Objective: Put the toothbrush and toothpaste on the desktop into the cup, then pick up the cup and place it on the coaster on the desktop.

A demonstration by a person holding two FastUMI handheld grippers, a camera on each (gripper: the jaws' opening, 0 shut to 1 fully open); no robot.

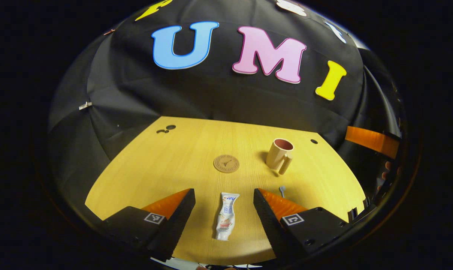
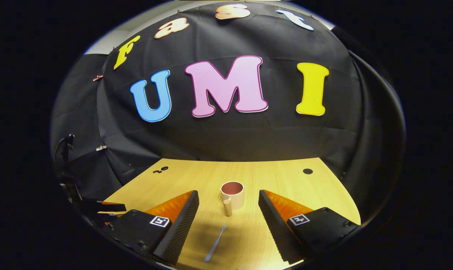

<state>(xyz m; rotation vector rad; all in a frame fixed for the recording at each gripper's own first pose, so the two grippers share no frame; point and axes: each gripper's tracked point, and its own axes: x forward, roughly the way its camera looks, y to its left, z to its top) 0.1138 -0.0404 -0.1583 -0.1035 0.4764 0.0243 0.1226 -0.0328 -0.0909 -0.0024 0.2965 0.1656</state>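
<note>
Wooden table (image 1: pixel 181 161), black-cloth booth. Toothpaste (image 1: pixel 226 216) lies flat near the table's front edge, between your left gripper (image 1: pixel 224 204)'s wide-spread, empty fingers. Toothbrush (image 2: pixel 215 243) lies between your right gripper (image 2: pixel 228 206)'s, likewise released. Cup (image 2: pixel 232 195) upright beyond; coaster (image 1: pixel 226 163) mid-table.

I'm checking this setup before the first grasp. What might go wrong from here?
1. The toothpaste lies flat on the table between the open left gripper fingers; a shallow pinch may slip off it.
2. The toothbrush is thin and flat, so the open right gripper may scrape the table.
3. The cup is upright and unheld; dropping items in could tip it.
</note>
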